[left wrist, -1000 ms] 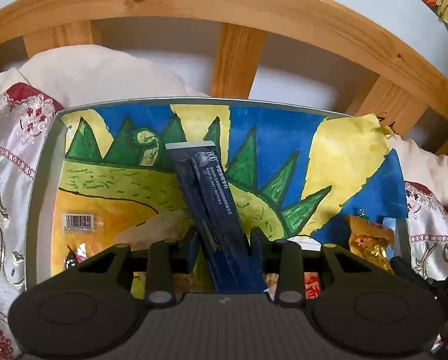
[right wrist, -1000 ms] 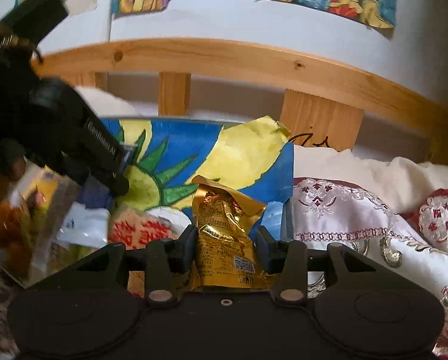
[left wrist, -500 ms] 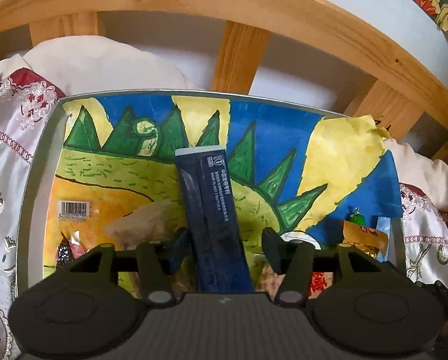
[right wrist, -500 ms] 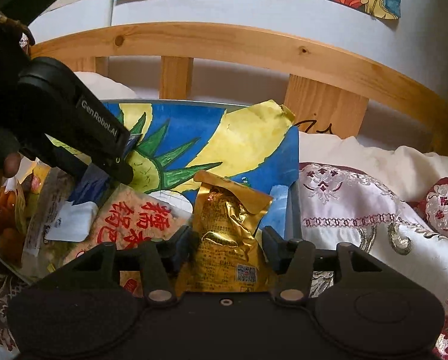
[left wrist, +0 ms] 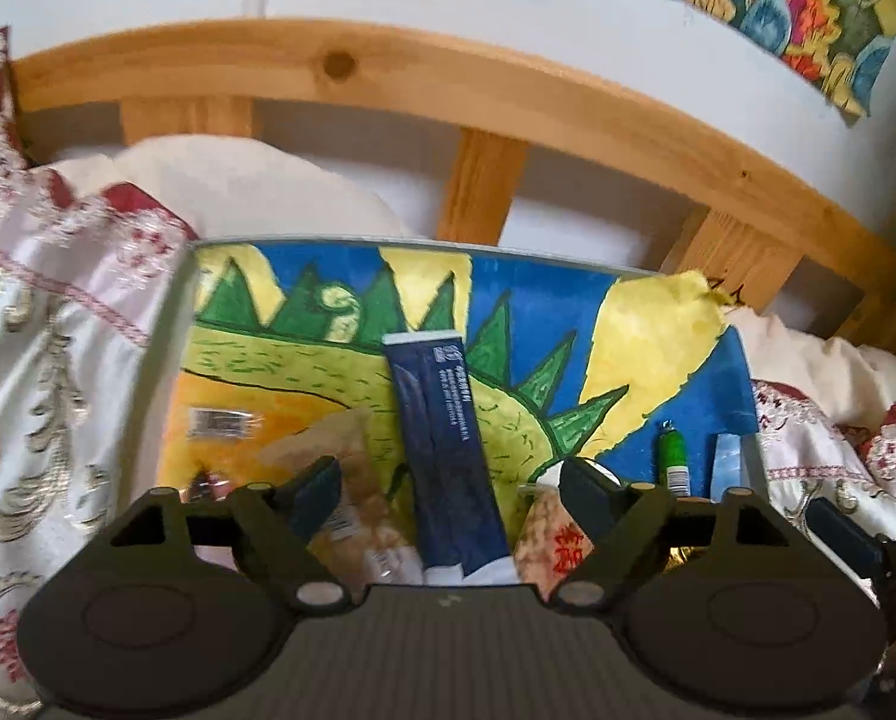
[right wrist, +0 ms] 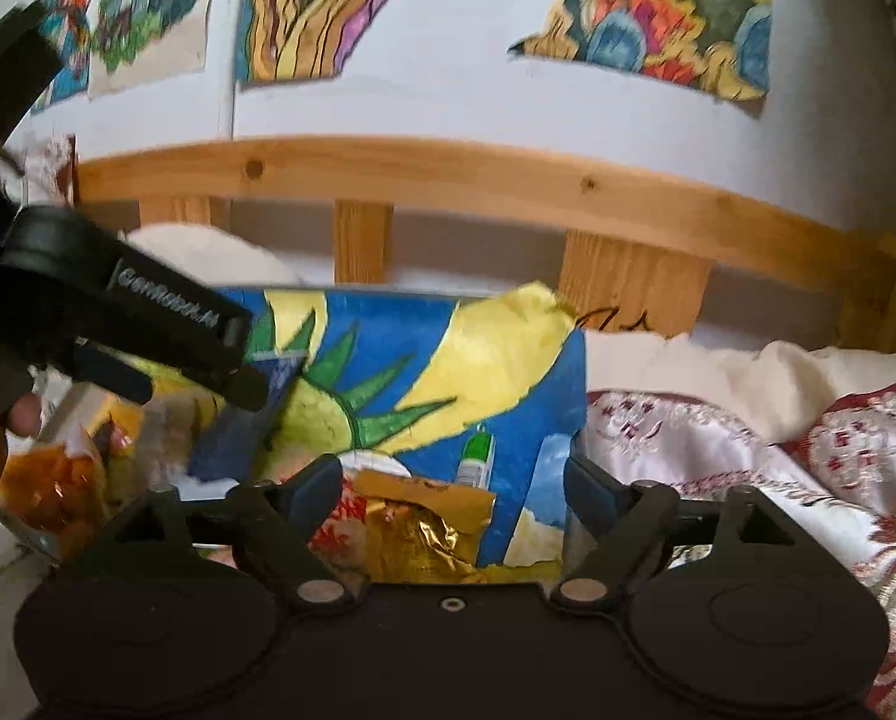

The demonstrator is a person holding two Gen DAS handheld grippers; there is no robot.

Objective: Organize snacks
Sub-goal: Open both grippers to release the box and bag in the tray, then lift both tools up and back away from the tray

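A wooden bed rail (left wrist: 508,102) is curving across the back above patterned bedding (left wrist: 58,360), and on the bedding a tray lined with a painted sun picture (left wrist: 658,348) is holding the snacks. The left gripper (left wrist: 448,489) is hovering with its jaws spread wide apart around a dark blue stick packet (left wrist: 442,438) that is leaning on the picture, touching neither finger, while the right gripper (right wrist: 454,489) is likewise gaping around a gold foil packet (right wrist: 424,522) lying at the tray's near right, beside a small green tube (right wrist: 477,456)
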